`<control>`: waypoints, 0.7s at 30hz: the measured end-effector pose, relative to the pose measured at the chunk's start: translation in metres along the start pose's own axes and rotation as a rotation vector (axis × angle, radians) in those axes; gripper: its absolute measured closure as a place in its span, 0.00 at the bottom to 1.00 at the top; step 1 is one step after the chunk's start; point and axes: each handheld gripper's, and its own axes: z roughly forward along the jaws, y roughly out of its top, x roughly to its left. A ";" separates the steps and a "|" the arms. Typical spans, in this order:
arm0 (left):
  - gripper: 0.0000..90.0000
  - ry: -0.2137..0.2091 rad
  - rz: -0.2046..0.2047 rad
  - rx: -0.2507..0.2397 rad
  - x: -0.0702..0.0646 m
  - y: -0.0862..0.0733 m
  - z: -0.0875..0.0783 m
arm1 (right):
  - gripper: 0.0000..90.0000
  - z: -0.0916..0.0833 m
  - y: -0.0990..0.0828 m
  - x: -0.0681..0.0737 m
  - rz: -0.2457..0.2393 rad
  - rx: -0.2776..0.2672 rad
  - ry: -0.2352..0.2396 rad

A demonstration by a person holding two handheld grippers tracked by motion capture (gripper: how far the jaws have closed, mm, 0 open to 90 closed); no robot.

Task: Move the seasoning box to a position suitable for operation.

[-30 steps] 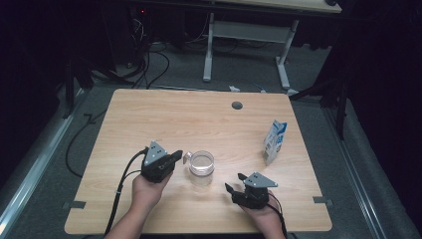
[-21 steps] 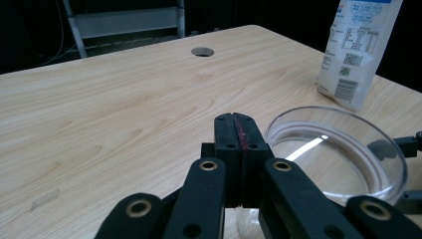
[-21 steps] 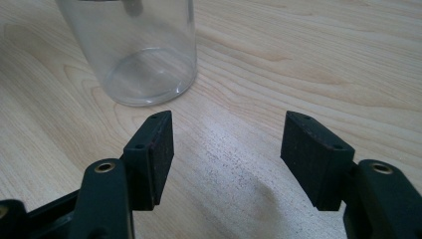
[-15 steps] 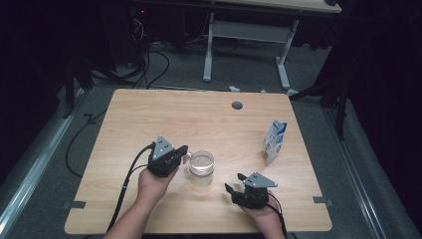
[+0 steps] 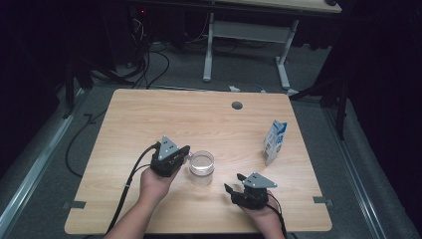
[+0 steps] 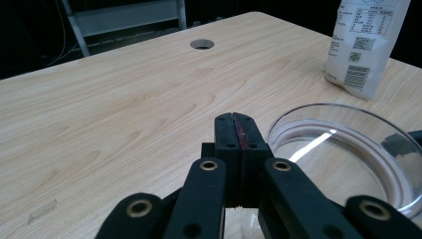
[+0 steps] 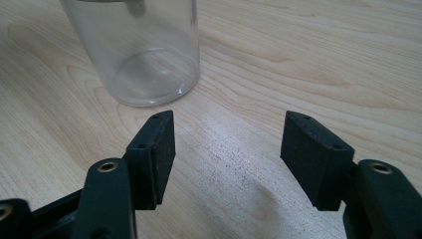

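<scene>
Room: dark workshop floor with cables and a metal frame beyond; a pale wooden table (image 5: 149,119) takes the light.
High view: I hold my left gripper (image 5: 186,150) just beside the rim of a clear glass (image 5: 201,163) standing upright near the middle front of the table; my right gripper (image 5: 234,183) sits nearer me, a little apart from the glass, pointing toward it. A milk carton (image 5: 274,141) stands well apart at the right side, untouched.
Left gripper view: my left gripper (image 6: 235,129) has its jaws pressed together on nothing, poised above the table with the glass (image 6: 343,149) rim just to its right; the carton (image 6: 366,45) stands beyond.
Right gripper view: my right gripper (image 7: 226,144) is spread wide, low over the wood, the glass (image 7: 137,50) ahead and left of the gap, not yet between the jaws.
Progress: early, by my reading. Glass is empty and ungripped; carton unopened as far as I can tell. Grasping and anything like pouring is all left.
</scene>
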 end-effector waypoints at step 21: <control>1.00 0.002 -0.009 -0.017 0.001 -0.001 -0.001 | 0.55 0.000 0.036 0.003 -0.015 -0.088 -0.017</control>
